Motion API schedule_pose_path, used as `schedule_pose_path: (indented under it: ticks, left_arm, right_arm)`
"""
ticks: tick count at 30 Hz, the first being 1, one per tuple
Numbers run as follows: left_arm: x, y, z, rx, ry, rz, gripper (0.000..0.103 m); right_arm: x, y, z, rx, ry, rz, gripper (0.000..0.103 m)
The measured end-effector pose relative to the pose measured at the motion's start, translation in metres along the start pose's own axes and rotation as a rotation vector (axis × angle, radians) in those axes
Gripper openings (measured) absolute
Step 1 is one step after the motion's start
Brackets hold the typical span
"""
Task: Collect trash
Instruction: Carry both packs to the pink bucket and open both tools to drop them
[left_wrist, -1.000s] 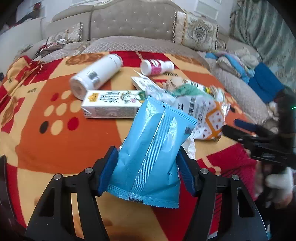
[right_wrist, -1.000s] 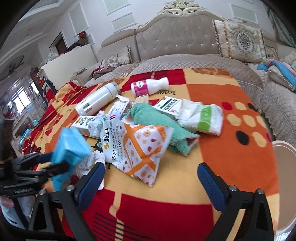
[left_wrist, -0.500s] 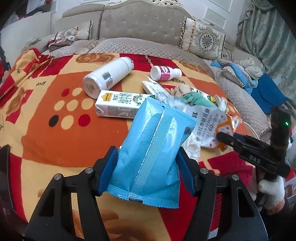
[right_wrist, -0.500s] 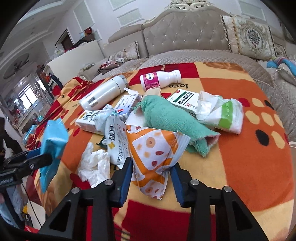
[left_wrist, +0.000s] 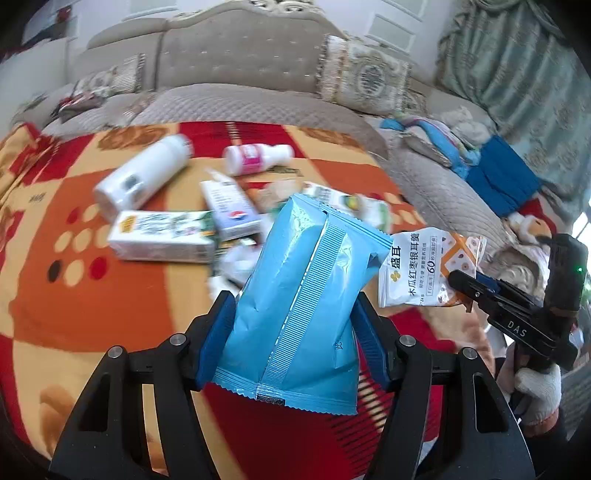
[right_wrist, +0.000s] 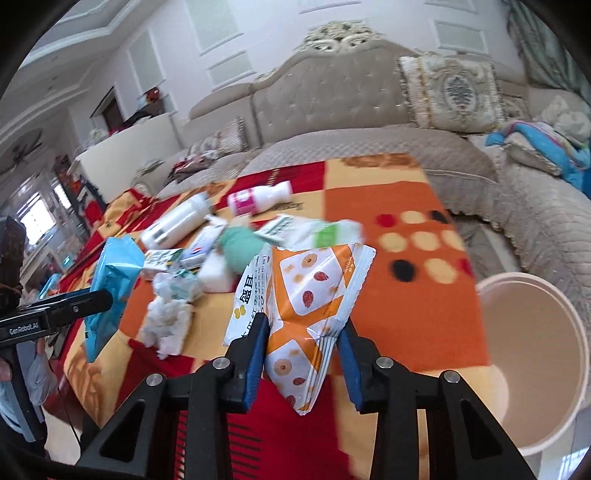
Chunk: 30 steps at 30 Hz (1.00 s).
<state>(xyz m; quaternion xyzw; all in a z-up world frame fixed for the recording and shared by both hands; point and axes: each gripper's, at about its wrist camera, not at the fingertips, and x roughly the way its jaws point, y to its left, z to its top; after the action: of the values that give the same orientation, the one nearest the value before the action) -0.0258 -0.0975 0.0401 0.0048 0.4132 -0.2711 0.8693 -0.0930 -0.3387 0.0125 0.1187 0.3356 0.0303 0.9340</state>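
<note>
My left gripper (left_wrist: 295, 306) is shut on a blue foil packet (left_wrist: 306, 258), held upright above the patterned blanket (left_wrist: 74, 295). My right gripper (right_wrist: 303, 325) has its jaws closing on an orange-and-white snack packet (right_wrist: 314, 288), and the pads press its lower half. That packet hangs clear of the trash pile. In the left wrist view the right gripper (left_wrist: 461, 280) shows at the right edge with the orange packet (left_wrist: 424, 269) in it. The right wrist view shows the left gripper (right_wrist: 99, 299) with the blue packet (right_wrist: 110, 280) at the far left.
A round beige bin (right_wrist: 517, 278) stands open at the blanket's right edge. On the blanket lie a white bottle (left_wrist: 144, 177), a pink-labelled bottle (left_wrist: 255, 158), a milk carton (left_wrist: 162, 236), crumpled tissue (right_wrist: 166, 321) and a green cloth (right_wrist: 240, 247). A sofa (right_wrist: 332, 96) stands behind.
The right gripper went from wide open to closed on the orange packet and lifted it off the pile. The left gripper shifted with the blue packet still held.
</note>
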Motion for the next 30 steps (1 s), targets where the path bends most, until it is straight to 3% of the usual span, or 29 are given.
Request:
schedule_pose_path:
  ticks: [9, 16, 22, 30]
  left_arm:
    - [0.038, -0.098, 0.008, 0.123, 0.05, -0.098, 0.063]
    - [0.079, -0.173, 0.012, 0.193, 0.098, -0.168, 0.063]
    - [0.117, -0.224, 0.02, 0.219, 0.144, -0.22, 0.063]
    - [0.157, -0.258, 0.02, 0.202, 0.187, -0.279, 0.068]
  right_arm:
    - [-0.06, -0.072, -0.005, 0.092, -0.086, -0.157, 0.036]
    - [-0.095, -0.14, -0.016, 0.181, -0.116, -0.361, 0.036]
    - [-0.082, -0.186, -0.031, 0.241, -0.039, -0.467, 0.036]
    - [-0.062, -0.219, -0.058, 0.335, 0.037, -0.487, 0.037]
